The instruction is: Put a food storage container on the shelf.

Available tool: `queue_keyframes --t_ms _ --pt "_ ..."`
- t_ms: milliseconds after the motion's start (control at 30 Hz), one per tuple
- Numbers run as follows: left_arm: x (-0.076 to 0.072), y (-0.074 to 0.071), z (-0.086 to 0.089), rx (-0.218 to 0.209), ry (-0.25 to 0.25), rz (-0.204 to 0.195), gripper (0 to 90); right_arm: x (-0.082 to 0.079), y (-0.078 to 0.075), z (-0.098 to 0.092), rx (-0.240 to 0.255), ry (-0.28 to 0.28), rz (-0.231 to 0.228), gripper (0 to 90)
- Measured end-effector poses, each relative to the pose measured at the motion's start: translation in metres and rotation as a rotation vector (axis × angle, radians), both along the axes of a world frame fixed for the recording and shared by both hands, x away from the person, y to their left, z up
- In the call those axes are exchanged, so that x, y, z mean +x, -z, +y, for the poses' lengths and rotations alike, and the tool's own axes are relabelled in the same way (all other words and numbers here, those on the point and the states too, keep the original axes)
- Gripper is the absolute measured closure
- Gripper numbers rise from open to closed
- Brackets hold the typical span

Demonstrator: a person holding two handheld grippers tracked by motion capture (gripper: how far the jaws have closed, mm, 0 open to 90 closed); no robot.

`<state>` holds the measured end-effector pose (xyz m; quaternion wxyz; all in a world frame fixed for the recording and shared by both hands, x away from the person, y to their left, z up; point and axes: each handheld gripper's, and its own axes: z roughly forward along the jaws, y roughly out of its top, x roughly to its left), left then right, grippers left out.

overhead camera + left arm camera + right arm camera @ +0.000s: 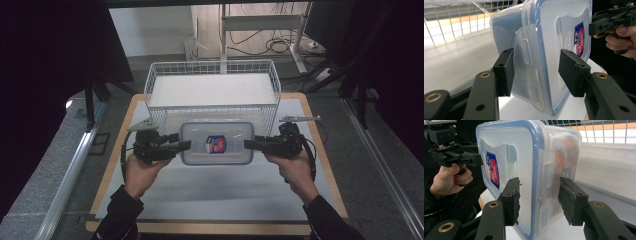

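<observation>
A clear plastic box (217,143), rectangular with rounded corners, a blue-rimmed lid and a small printed sticker, hangs between the two grippers. The left gripper (186,145) clamps its short left end, black foam pads pressing the lid and underside around a ribbed, see-through latch flap (529,72). The right gripper (248,144) clamps the opposite end the same way. Just beyond the box stands a white wire basket (212,67) of thin grid mesh, on the smooth pale table (210,195).

Overhead light glaring off white table (210,192); dark vignetting crowding high view's sides; near jaws blurring softly.
</observation>
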<state>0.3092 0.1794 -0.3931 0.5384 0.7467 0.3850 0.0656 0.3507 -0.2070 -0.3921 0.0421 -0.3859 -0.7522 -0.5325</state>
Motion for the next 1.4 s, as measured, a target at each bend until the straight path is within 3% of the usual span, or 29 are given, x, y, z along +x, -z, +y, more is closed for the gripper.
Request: queue_keyframes --t_ms 333,400,667,967,1400 --pt "0.016 -0.024 0.005 -0.015 0.002 0.001 47.5 0.013 -0.029 0.005 0.0 0.012 -0.03 52.0" --pt "0.022 -0.032 0.007 -0.021 0.003 -0.009 47.5 0.018 -0.041 0.007 -0.005 0.017 -0.041 52.0" --pt "0.038 -0.059 0.015 -0.023 -0.004 -0.043 47.6 0.037 -0.065 0.014 0.01 0.016 -0.055 51.9" --pt "0.057 -0.079 0.019 -0.042 -0.005 -0.062 47.6 0.053 -0.09 0.019 0.018 0.03 -0.101 51.9" --pt "0.094 -0.093 0.023 -0.078 -0.009 -0.064 47.9 0.085 -0.102 0.021 0.054 0.059 -0.081 51.7"
